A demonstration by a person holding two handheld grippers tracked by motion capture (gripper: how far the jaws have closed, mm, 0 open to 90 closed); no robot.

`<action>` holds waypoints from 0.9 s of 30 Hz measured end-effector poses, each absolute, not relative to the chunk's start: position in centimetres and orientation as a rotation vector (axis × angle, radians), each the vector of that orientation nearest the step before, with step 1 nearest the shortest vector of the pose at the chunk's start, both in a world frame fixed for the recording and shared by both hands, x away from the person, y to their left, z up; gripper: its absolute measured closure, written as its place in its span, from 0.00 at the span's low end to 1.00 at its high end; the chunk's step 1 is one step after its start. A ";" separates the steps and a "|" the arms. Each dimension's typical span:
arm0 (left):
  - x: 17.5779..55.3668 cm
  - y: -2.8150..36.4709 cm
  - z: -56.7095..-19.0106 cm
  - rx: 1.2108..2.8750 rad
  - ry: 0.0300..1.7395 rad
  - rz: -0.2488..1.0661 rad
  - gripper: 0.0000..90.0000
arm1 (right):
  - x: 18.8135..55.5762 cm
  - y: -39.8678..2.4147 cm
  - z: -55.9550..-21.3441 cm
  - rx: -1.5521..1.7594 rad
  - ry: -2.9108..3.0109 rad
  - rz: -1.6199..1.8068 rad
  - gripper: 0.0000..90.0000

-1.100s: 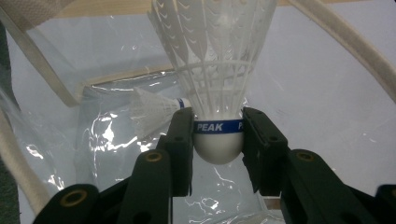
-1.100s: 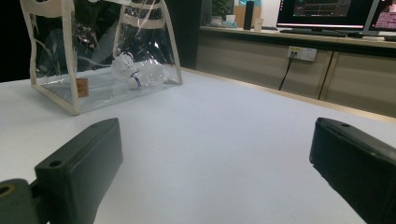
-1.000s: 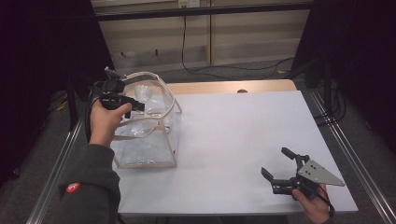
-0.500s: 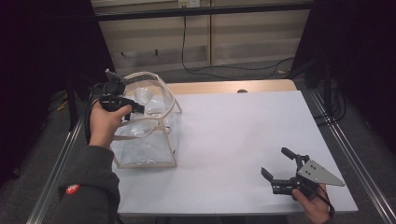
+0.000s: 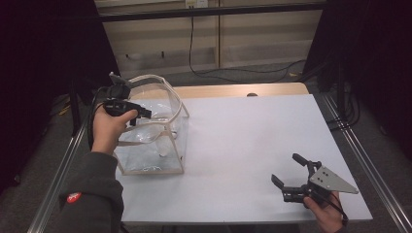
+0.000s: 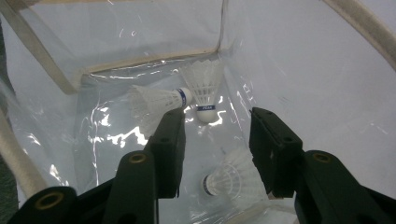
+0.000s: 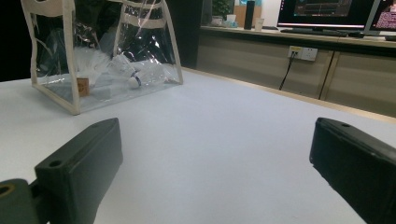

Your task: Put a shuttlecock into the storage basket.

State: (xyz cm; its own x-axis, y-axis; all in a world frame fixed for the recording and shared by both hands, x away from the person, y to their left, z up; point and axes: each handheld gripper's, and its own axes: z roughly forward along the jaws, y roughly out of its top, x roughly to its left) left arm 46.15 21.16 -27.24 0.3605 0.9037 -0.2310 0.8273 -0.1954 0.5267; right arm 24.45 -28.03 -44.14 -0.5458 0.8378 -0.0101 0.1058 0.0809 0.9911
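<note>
A clear plastic bag [image 5: 176,145] with cream trim stands at the table's left. A hand holds my left gripper [image 5: 141,112] over its open top, pointing down inside. The left gripper [image 6: 217,119] is open; its jaws have just been opening, with nothing pressed between them. Three white shuttlecocks lie on the bag's floor below: one [image 6: 154,100] on its side, one [image 6: 204,84] beside it, and a third [image 6: 231,175] nearest the jaws. My right gripper [image 5: 286,169] rests open near the front right corner. From the right gripper [image 7: 215,135] the bag [image 7: 72,70] and shuttlecocks [image 7: 95,60] show far off.
The white table [image 5: 252,136] stretches bare between the bag and the right gripper. Metal rails [image 5: 362,165] run along both sides. A wooden strip [image 5: 233,91] borders the far edge. Monitors [image 7: 327,9] stand on a counter behind.
Both hands have kept their places. The bag stands where it was. No other difference is clear at this size.
</note>
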 end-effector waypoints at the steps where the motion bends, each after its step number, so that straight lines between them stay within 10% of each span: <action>1: 46.1 21.2 -27.2 2.049 1.494 0.175 0.61 | 24.5 -28.1 -44.1 0.934 1.747 1.517 0.03; 27: 45.3 19.2 -25.2 2.057 1.315 0.082 0.30 | 24.3 -28.2 -44.1 0.938 1.744 1.515 0.03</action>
